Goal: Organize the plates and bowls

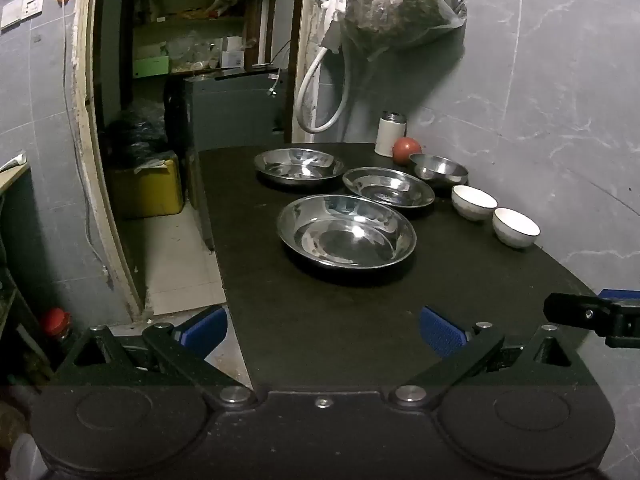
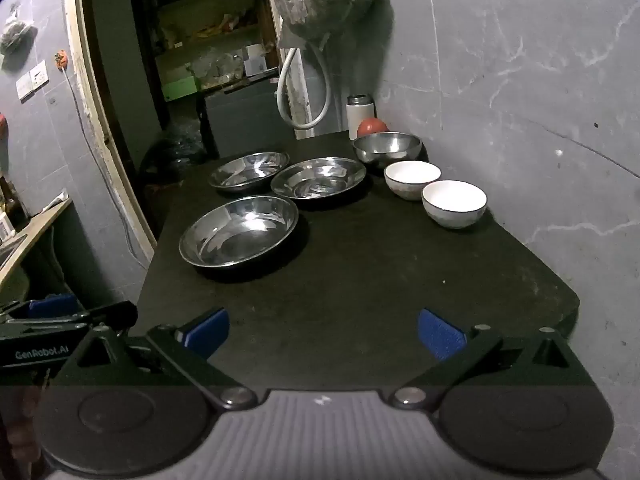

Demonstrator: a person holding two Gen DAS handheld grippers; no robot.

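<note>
three steel plates (image 2: 240, 232), one steel bowl (image 2: 387, 148), two white bowls (image 2: 454, 202) on the surface (image 2: 360, 288); left gripper (image 1: 324, 330) and right gripper (image 2: 324, 330) both released, empty.

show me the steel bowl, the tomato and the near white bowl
steel bowl (image 2: 387, 149) right wrist view, inner wall
tomato (image 1: 406, 150) left wrist view, its front
near white bowl (image 2: 454, 197) right wrist view, white inside

Home kitchen, steel plates (image 1: 346, 236), pantry shelves (image 1: 188, 36), tomato (image 1: 406, 150)
</note>
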